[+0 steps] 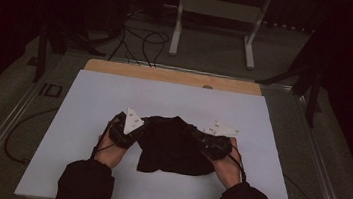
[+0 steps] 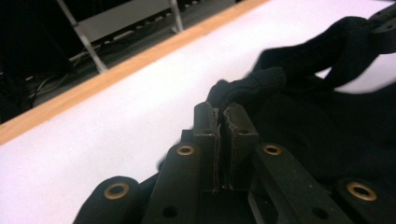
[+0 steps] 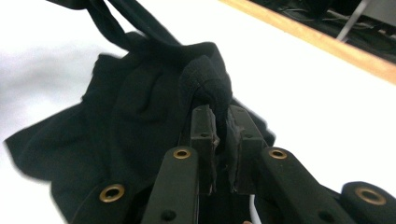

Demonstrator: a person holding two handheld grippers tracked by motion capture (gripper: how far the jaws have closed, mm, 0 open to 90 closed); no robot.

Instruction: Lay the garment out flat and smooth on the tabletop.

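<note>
Both tools pinch the black cloth

High view: left tool (image 1: 137,129) and right tool (image 1: 199,136) grip opposite edges of the cloth (image 1: 171,147) on the white counter (image 1: 89,99). Left gripper view: jaws clamped on a hem. Right gripper view: jaws clamped on a bunched fold.

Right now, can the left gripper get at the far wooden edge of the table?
Probably not as things stand: the left gripper is shut on the black cloth, which the right gripper also pinches. The white sheet toward the wooden edge lies bare.
</note>
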